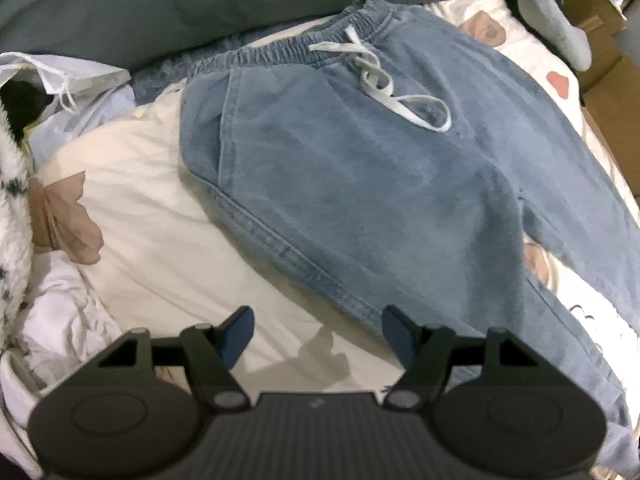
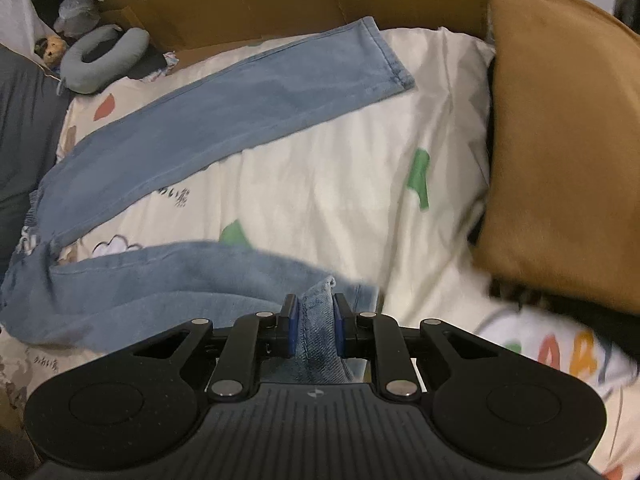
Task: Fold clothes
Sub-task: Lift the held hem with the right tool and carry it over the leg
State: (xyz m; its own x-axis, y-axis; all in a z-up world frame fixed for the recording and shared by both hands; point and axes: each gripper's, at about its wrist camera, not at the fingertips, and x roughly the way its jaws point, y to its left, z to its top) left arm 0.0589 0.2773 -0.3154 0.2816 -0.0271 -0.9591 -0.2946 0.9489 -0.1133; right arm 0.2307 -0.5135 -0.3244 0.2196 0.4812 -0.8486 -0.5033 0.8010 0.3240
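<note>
Light blue jeans [image 1: 360, 168] spread flat on a cream printed bedsheet [image 2: 320, 176], waistband and white drawstring [image 1: 380, 76] toward the grey pillow [image 1: 160, 4], legs splayed apart. Left tongs [image 1: 318, 334] wide open, empty, hovering just beside the hip seam. Right tongs [image 2: 316, 328] pinched on a bunched fold of the near leg's hem. Mustard cushion [image 2: 560, 140] at right.

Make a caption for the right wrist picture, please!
Right gripper pinching a leg of the blue jeans on the bed.
</note>
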